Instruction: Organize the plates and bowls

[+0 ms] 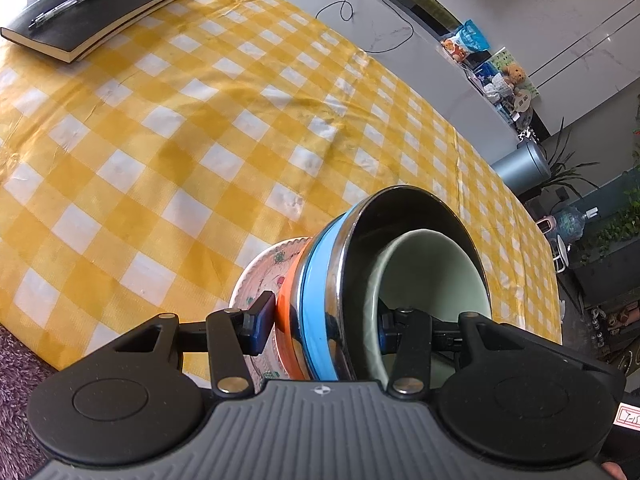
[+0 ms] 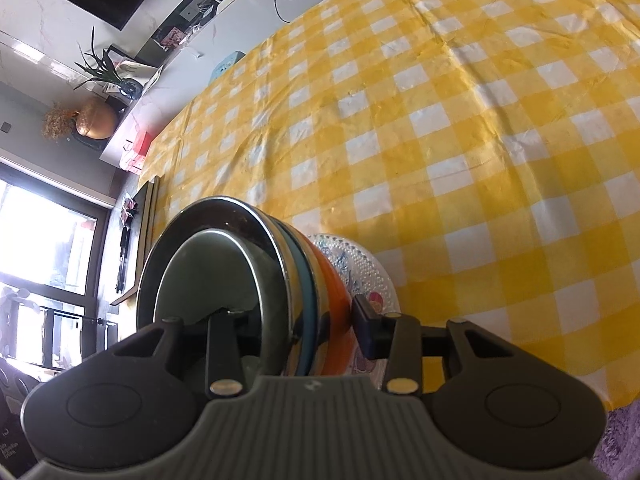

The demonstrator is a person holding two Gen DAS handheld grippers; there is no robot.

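Note:
A nested stack of dishes is held on edge above the yellow checked tablecloth (image 1: pixel 168 128). It holds a patterned plate (image 1: pixel 260 280), an orange bowl (image 1: pixel 286 320), a blue-banded steel bowl (image 1: pixel 320 300) and a pale green bowl (image 1: pixel 432 272) innermost. My left gripper (image 1: pixel 324 328) is shut on the stack's rim, one finger (image 1: pixel 260 326) outside the plate, the other inside the green bowl. In the right wrist view the same stack (image 2: pixel 304 300) shows, with the patterned plate (image 2: pixel 360 264) on the right. My right gripper (image 2: pixel 296 328) is shut on the stack from the other side.
A black notebook (image 1: pixel 96 12) with a pen (image 1: pixel 72 2) lies at the table's far left corner. A purple rug (image 1: pixel 16 368) lies below the near table edge. Shelves with toys (image 1: pixel 500 76), plants and a grey bin (image 1: pixel 520 164) stand beyond the table.

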